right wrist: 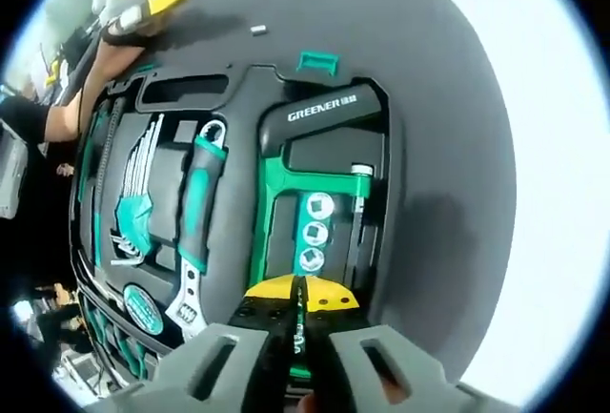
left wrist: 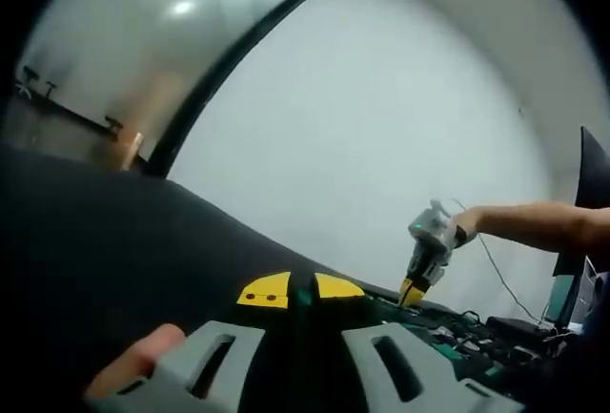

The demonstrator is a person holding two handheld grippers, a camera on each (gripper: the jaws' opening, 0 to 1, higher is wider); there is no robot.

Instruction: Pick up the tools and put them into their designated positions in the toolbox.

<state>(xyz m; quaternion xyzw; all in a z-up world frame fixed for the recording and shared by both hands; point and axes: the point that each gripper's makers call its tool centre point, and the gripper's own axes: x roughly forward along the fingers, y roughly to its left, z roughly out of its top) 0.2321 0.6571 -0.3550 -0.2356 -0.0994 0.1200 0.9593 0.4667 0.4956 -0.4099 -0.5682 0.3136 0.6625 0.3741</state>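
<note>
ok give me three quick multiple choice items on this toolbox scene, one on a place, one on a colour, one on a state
1. In the right gripper view, the adjustable wrench lies:
A) left of the hacksaw
B) right of the hacksaw
C) on top of it

2. The wrench's grip is:
A) red
B) green
C) orange

3. The jaws of the right tool are:
A) wide open, empty
B) closed on a slim dark item
C) closed on the wrench

Answers: 1 A, its slot sits left of the saw frame; 2 B, the grip matches the green saw frame; 3 B, the yellow tips meet around the dark item.
</note>
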